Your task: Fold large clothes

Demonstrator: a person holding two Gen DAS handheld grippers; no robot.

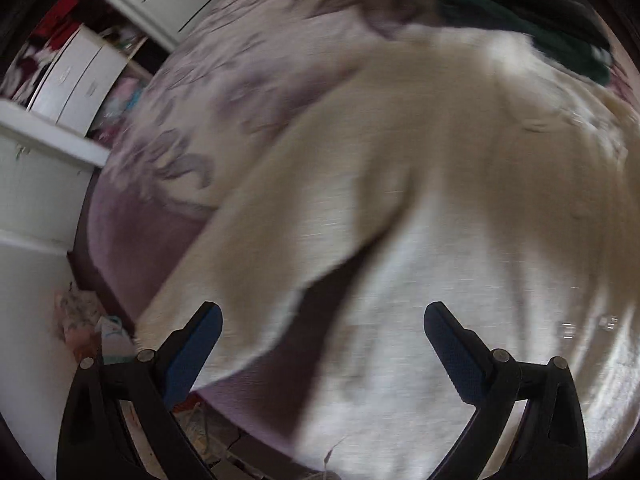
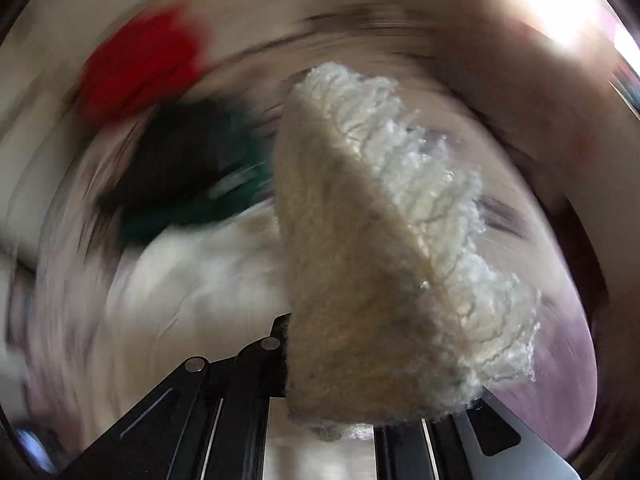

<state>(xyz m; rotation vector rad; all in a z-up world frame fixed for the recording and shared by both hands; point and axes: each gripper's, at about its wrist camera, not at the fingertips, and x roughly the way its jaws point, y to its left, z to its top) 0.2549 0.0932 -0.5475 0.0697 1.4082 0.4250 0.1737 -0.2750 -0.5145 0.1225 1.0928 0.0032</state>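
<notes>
Cream wool garment (image 1: 420, 184) spread over a bed, one edge pinched up by the right-hand tool.

Floral mauve bedspread (image 1: 224, 92) covers the bed, and the big cream garment lies across most of it, a sleeve-like flap reaching toward the near left corner. Dark green clothing (image 1: 520, 24) sits beyond it, touching its far edge. White drawers (image 1: 76, 80) stand off to the left. The left gripper (image 1: 322, 344) hangs just above the cloth, fingers spread wide, holding nothing. The right gripper (image 2: 360, 368) is pressed together on a fringed fold of the garment, lifted off the bed; something red (image 2: 140, 64) blurs behind.
</notes>
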